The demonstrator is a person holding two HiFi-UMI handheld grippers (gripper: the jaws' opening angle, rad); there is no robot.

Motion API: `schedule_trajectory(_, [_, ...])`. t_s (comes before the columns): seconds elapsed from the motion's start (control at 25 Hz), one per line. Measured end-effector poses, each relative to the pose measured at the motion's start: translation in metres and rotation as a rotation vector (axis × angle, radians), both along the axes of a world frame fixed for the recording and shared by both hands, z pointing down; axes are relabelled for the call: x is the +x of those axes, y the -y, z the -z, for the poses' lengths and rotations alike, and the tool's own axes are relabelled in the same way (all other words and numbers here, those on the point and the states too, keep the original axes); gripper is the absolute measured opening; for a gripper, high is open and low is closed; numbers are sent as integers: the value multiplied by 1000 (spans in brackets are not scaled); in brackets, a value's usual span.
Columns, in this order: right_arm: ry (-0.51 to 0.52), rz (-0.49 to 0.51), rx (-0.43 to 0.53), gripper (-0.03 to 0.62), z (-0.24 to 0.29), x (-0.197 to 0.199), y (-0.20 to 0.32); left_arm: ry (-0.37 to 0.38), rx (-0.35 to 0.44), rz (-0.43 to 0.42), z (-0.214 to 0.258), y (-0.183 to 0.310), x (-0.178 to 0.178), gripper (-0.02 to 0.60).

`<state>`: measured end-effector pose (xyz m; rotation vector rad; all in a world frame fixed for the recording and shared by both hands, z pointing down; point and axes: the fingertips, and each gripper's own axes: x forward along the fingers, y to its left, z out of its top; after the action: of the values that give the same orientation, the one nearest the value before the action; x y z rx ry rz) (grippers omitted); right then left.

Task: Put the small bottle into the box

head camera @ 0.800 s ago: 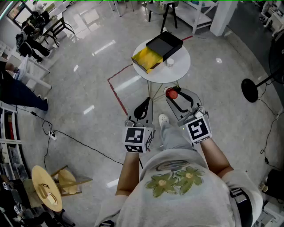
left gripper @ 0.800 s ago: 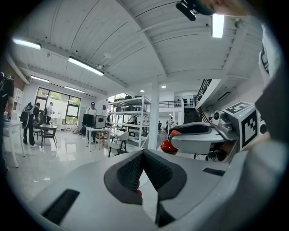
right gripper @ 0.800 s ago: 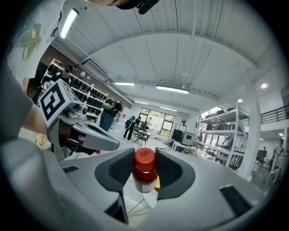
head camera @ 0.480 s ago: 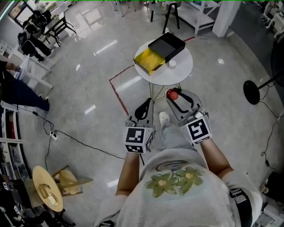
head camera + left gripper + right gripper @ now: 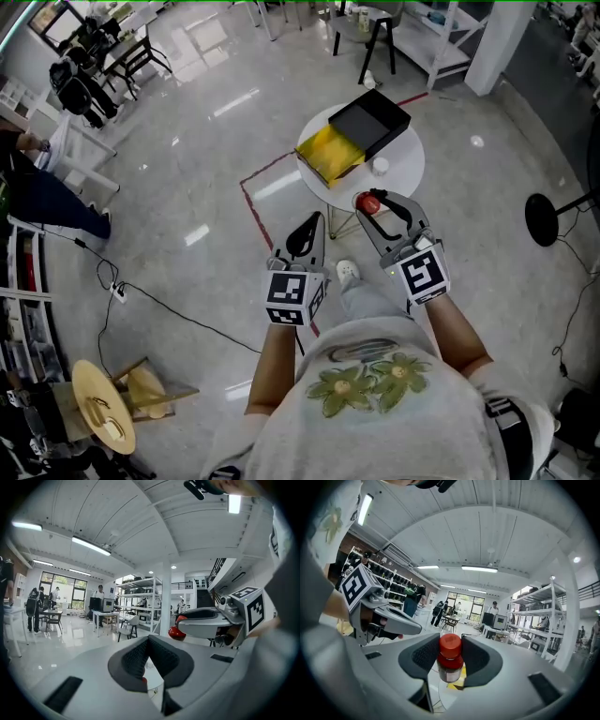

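The small bottle (image 5: 367,201), with a red cap (image 5: 450,645) and a clear body, sits between the jaws of my right gripper (image 5: 372,203), which is shut on it. In the right gripper view the pads press the bottle's neck on both sides (image 5: 450,657). The box (image 5: 330,150), yellow inside with a black lid (image 5: 371,118) partly over it, lies on a round white table (image 5: 398,176) just ahead of the bottle. My left gripper (image 5: 306,227) hangs beside the right one, short of the table, shut with nothing in it (image 5: 149,642).
A small white round object (image 5: 380,166) lies on the table by the box. Red tape (image 5: 253,202) marks the floor left of the table, and a black cable (image 5: 178,305) runs across the floor. A black stool (image 5: 375,33) and white shelving stand behind; a stand's round base (image 5: 544,216) is at the right.
The table with the box has come nearer to both grippers and shifted right in the head view. The right gripper still holds the bottle; the left stays shut.
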<state>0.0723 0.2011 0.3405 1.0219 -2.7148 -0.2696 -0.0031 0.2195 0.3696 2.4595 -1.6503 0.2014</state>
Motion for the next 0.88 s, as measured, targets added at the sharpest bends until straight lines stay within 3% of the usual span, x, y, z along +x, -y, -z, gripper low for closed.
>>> schedule_trajectory(0.48, [7,52,16,150,9,-43,163,3,9,47,4,158,-42,0])
schedule_trajectory(0.88, [11,80,-6,150,-5,-48,231,-13,-37,65,-20,217,-41,0])
